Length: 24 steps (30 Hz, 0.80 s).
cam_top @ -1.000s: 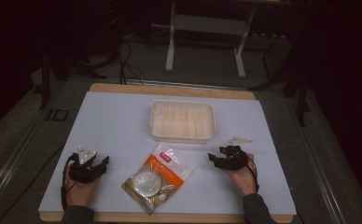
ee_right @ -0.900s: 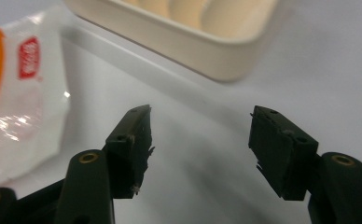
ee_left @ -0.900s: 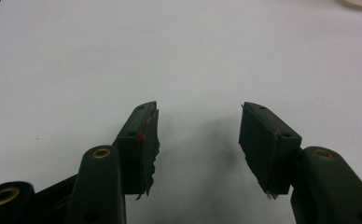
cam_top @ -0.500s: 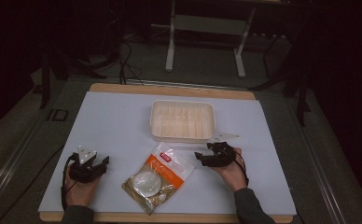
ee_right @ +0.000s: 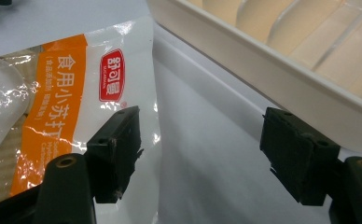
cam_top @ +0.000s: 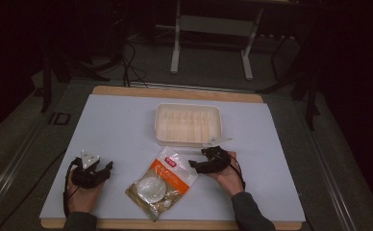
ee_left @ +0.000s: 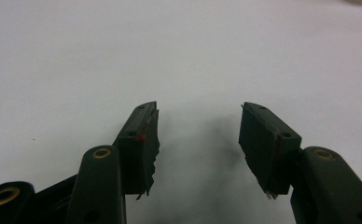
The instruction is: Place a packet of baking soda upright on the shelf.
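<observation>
A clear plastic bag [cam_top: 161, 182] with an orange and white label and pale round contents lies near the table's front, tilted. My right gripper [cam_top: 197, 165] is open at the bag's upper right edge; in the right gripper view its left jaw overlaps the bag [ee_right: 62, 98] and bare table lies between the jaws. A cream ribbed tray [cam_top: 188, 123] sits just beyond, with its rim [ee_right: 272, 79] close to the right jaw. My left gripper [cam_top: 105, 169] rests at the front left, open over bare white table, apart from the bag.
The white mat [cam_top: 117, 130] covers a wooden tabletop whose edge [cam_top: 175, 91] shows at the back. A metal stand [cam_top: 211, 43] and cables are on the dark floor behind. A small clear strip [cam_top: 218, 142] lies by the tray's front right corner.
My right gripper has moved left from the front right of the table to the bag's upper right edge. The left gripper and the bag have stayed put.
</observation>
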Tool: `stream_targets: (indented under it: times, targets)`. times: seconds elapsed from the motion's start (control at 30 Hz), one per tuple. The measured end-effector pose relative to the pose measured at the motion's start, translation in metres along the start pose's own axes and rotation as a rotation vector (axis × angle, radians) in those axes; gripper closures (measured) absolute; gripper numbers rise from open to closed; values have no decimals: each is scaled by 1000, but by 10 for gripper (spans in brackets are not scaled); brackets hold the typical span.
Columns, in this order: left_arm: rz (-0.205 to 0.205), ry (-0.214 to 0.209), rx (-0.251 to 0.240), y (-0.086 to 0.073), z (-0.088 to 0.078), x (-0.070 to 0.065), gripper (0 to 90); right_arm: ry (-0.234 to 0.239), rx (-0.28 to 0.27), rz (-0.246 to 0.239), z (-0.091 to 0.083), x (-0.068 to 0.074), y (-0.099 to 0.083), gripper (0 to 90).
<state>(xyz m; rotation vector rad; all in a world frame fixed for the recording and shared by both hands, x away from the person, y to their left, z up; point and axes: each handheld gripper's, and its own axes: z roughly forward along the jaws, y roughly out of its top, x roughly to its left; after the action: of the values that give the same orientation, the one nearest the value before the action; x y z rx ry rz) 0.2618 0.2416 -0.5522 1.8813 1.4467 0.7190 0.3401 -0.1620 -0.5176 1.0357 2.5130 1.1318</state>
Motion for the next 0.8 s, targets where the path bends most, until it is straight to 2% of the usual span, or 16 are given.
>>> stream_targets:
  times: [0.27,0.57,0.63,0.67,0.8]
  targets:
    - [1,0,0,0,0,0,468,29,1,14,9,4,6,305]
    - [5,-1,-2,0,0,0,468,35,15,25,22,12,7,370]
    - [6,0,-2,0,0,0,468,41,20,24,24,13,7,373]
    - [6,0,-1,0,0,0,468,60,26,19,25,14,7,379]
    - [9,1,-1,0,0,-1,468,70,41,0,33,19,6,364]
